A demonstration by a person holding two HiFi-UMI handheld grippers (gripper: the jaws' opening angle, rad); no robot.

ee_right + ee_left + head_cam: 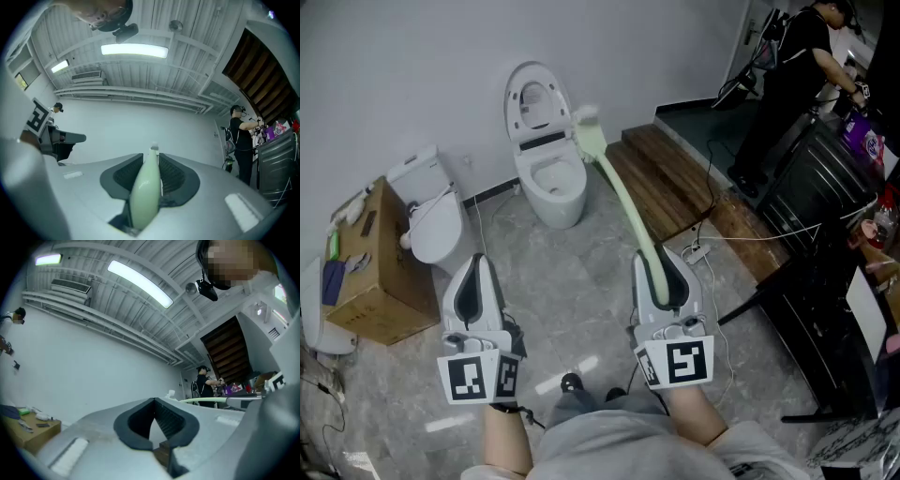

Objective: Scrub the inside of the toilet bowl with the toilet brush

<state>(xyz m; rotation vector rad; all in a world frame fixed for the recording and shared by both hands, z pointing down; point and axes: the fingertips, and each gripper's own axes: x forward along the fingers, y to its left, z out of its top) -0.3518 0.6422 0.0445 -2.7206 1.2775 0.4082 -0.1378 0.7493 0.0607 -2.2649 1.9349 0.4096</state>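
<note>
Floor tiles of grey marble (572,281) stretch from my feet to a white ceramic toilet (553,192) at the wall, its lid raised. My right gripper (660,258) is clenched on the handle end of a long pale-green plastic toilet brush (619,192). The handle reaches toward the toilet, and the brush's white head sits beside the raised lid, outside the bowl. My left gripper (478,264) is closed on nothing, alongside the right.

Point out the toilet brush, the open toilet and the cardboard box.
brush (623,202), head view, middle of the handle.
open toilet (558,208), head view, bowl's outer front.
box (384,291), head view, side face.
</note>
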